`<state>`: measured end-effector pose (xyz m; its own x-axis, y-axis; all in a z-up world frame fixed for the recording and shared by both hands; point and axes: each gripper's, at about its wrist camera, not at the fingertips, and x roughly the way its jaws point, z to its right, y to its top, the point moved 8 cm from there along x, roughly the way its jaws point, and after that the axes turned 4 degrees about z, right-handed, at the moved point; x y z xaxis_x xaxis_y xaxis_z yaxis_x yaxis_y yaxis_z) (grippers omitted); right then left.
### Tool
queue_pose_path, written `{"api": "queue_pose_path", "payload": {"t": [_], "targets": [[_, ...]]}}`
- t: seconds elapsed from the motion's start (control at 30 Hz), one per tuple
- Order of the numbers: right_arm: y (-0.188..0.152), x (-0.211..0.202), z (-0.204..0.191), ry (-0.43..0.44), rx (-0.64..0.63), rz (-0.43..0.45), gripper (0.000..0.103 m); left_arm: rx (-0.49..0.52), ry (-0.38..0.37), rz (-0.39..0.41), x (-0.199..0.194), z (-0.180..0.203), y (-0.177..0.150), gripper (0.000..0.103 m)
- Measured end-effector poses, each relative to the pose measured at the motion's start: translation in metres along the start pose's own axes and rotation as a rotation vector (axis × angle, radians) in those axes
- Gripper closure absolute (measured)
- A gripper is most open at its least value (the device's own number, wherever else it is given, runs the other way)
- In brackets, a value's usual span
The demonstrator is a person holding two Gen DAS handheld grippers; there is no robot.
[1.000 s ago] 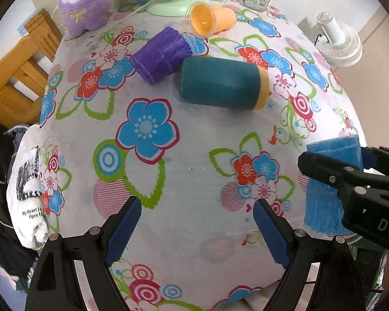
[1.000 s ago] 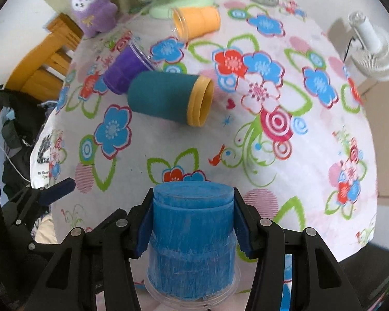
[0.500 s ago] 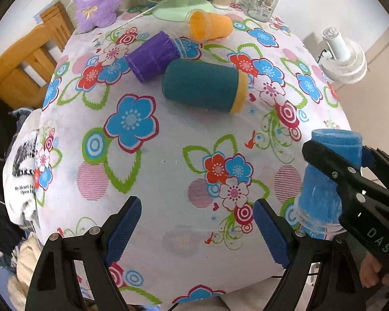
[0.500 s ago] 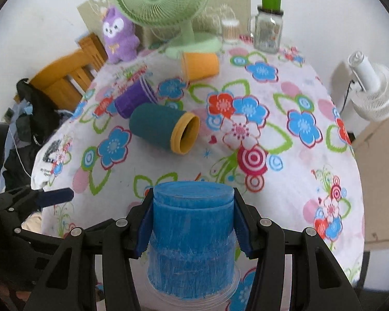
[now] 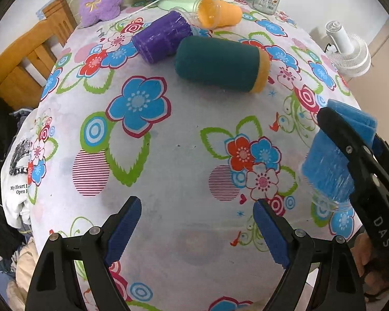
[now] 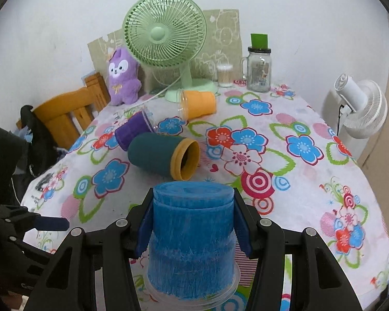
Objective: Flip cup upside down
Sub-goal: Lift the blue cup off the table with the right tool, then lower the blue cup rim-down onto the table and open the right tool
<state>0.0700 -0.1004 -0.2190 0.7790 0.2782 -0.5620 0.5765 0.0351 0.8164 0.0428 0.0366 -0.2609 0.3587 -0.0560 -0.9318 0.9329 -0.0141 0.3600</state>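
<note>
A blue cup [image 6: 192, 241] stands upside down, its clear rim down at the flowered tablecloth [image 6: 293, 181] near the front edge. My right gripper [image 6: 192, 223] is shut on it, pads on both sides. The cup also shows in the left wrist view [image 5: 332, 160], tilted by the lens, with the right gripper across it. My left gripper [image 5: 197, 230] is open and empty above the cloth, left of the cup. A teal cup with a yellow rim [image 6: 163, 156], a purple cup [image 6: 134, 131] and an orange cup [image 6: 198, 103] lie on their sides further back.
A green desk fan [image 6: 166, 39], a purple plush toy [image 6: 123, 77], a glass jar with a green lid [image 6: 258, 70] and a cotton-swab pot [image 6: 224, 75] stand at the table's back. A wooden chair [image 6: 64, 111] is left, a white floor fan [image 6: 360, 108] right.
The right gripper has tilted up to level with the blue cup held in it, bringing the cup's rim down towards the cloth. The left gripper has drifted slightly, still open.
</note>
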Motion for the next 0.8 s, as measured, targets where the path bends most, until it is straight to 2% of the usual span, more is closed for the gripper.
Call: {"api": "queue_pose_path", "payload": {"t": [0.07,0.13,0.43,0.63,0.7,0.77,0.8], "targets": [[-0.001,-0.005,-0.002,-0.004,0.008,0.063,0.047,0.005,-0.006,0.015,0.002,-0.001,-0.001,0.013],[-0.004,-0.004,-0.004,-0.016,-0.006,0.085,0.047,0.014,-0.009,0.030,0.005,-0.002,-0.001,0.013],[-0.022,0.001,-0.015,-0.040,-0.037,0.113,0.047,0.040,-0.025,0.059,0.015,-0.005,-0.007,0.013],[-0.030,-0.002,-0.015,-0.058,-0.029,0.101,0.044,0.057,-0.041,0.058,0.017,-0.007,-0.013,0.013],[-0.033,-0.002,-0.015,-0.065,-0.020,0.081,0.039,0.068,-0.043,0.046,0.018,-0.006,-0.017,0.013],[-0.037,-0.002,-0.011,-0.073,0.021,0.055,0.023,0.076,-0.048,0.039,0.018,-0.005,-0.020,0.013],[-0.039,-0.002,-0.010,-0.076,0.035,0.048,0.020,0.078,-0.055,0.036,0.018,-0.005,-0.021,0.013]]}}
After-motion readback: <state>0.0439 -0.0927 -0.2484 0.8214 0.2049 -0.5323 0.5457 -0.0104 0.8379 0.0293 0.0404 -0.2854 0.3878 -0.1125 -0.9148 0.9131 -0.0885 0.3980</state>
